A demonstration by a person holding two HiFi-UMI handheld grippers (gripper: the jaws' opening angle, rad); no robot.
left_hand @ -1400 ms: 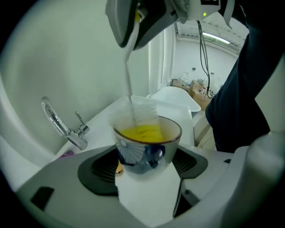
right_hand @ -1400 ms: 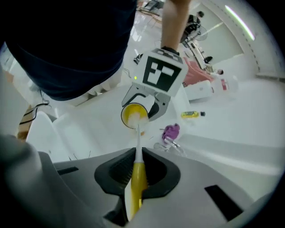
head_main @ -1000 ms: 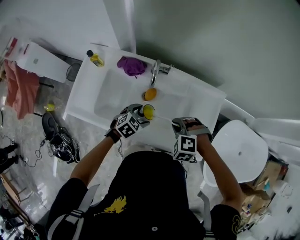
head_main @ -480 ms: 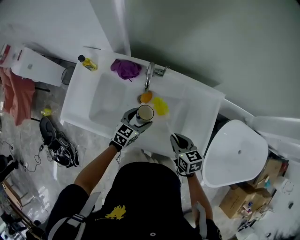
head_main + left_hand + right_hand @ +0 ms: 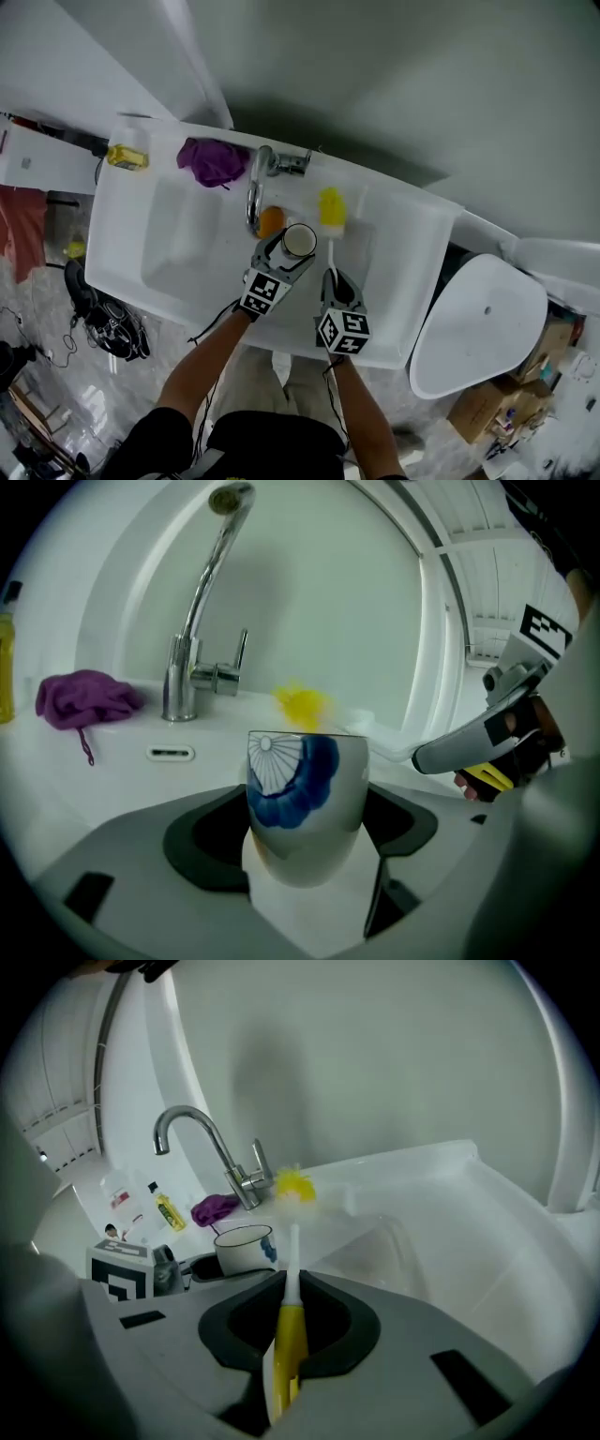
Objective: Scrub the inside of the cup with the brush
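A wash area is shown: a white sink point(image 5: 117, 234) with a curved chrome tap point(image 5: 253, 192) is set against a plain wall. A bottle of yellow liquid point(image 5: 127, 157) and a purple cloth point(image 5: 211, 159) are kept on its rim. Cardboard boxes point(image 5: 480, 408) are seen on the glossy floor beside it.

Soft, even indoor light: the white sink point(image 5: 178, 239) reads bright, close to washed out, while the wall point(image 5: 422, 84) above dims into a broad grey shadow behind the faucet point(image 5: 200, 592). Both gripper views bow hard toward the edges, with black corners. Yellow brush head point(image 5: 302, 703) smeared by blur in the left gripper view; nearest foreground soft.
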